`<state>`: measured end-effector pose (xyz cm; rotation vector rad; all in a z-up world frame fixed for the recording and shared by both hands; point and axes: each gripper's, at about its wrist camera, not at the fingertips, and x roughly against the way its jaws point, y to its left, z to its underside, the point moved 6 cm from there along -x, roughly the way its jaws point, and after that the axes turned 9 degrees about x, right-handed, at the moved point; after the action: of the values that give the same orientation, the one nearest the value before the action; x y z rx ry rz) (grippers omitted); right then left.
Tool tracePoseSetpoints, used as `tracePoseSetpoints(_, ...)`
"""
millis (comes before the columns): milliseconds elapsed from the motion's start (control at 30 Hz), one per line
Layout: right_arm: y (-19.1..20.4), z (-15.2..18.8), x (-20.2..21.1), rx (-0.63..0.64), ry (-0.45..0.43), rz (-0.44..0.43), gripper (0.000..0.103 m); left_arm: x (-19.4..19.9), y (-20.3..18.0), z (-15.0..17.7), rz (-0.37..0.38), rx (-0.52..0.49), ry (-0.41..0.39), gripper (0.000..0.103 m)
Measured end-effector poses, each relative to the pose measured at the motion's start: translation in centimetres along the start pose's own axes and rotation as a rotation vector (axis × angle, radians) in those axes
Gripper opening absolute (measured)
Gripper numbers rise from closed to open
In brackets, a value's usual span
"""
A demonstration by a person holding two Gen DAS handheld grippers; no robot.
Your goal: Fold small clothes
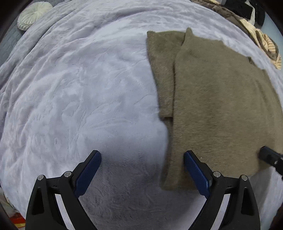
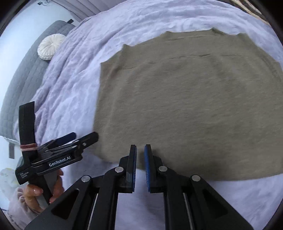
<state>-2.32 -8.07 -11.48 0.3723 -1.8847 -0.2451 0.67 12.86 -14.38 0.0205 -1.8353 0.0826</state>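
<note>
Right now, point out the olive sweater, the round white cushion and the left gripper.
olive sweater (image 2: 185,106), right wrist view, middle of its body
round white cushion (image 2: 51,46), right wrist view, its centre
left gripper (image 1: 142,169), left wrist view, between its fingertips

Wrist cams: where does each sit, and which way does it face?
Left wrist: on the left gripper, jaws wide, looking down at the blanket beside the sweater's folded edge; right gripper tip at far right.
Right wrist: on the right gripper, jaws nearly shut on nothing, looking down at the sweater's near hem; left gripper and hand at lower left.
Shared: sweater, blanket, round cushion.
</note>
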Motion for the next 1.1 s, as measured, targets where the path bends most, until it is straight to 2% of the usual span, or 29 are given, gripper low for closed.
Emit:
tracePoseSetpoints(33,-1.5,0.3,-0.3,-0.010,0.021,0.048,0.011,-0.3,0.4,0.1,0.011,0.004,0.007,0.098)
tracePoseSetpoints(67,-3.0,0.9,-0.7,-0.026,0.045,0.082,0.004,-0.4,0.9,0.3,0.030,0.012,0.013,0.098)
tracePoseSetpoints(200,-5.5,2.5,-0.7,-0.123,0.010,-0.018,0.002,0.1,1.5,0.2,0.050,0.003,0.027,0.098)
tracePoseSetpoints(300,-5.3,2.6,-0.4,-0.122,0.001,-0.002,0.002,1.3,1.3,-0.2,0.049,0.010,0.008,0.098)
tracePoseSetpoints(333,-5.3,2.6,-0.4,-0.124,0.003,-0.003,0.006,1.6,1.3,-0.4,0.052,0.012,0.004,0.098)
tracePoseSetpoints(500,-5.6,2.2,-0.3,-0.157,0.023,-0.023,0.007,3.0,1.2,-1.5,0.077,0.033,-0.007,0.098)
tracePoseSetpoints(633,-5.5,2.1,-0.5,-0.143,0.032,-0.035,0.007,3.2,0.9,-4.6,0.120,0.092,-0.031,0.098)
tracePoseSetpoints(800,-5.2,2.0,-0.9,-0.149,0.029,-0.028,0.007,2.2,-1.5,-10.2,0.097,0.098,-0.093,0.098)
tracePoseSetpoints(900,-5.4,2.2,-0.5,-0.138,0.028,-0.021,0.007,1.1,-3.0,-12.9,0.115,0.111,-0.108,0.098)
tracePoseSetpoints(967,-5.4,2.2,-0.6,-0.143,0.027,-0.026,0.007,0.1,-3.3,-14.1,0.072,0.110,-0.124,0.098)
tracePoseSetpoints(1033,-5.8,2.4,-0.5,-0.154,0.026,-0.030,0.007,-1.3,-3.1,-14.6,0.006,0.101,-0.106,0.098)
tracePoseSetpoints(1100,-5.9,2.6,-0.4,-0.161,0.025,-0.030,0.007,-2.4,-2.4,-14.6,-0.012,0.095,-0.092,0.098)
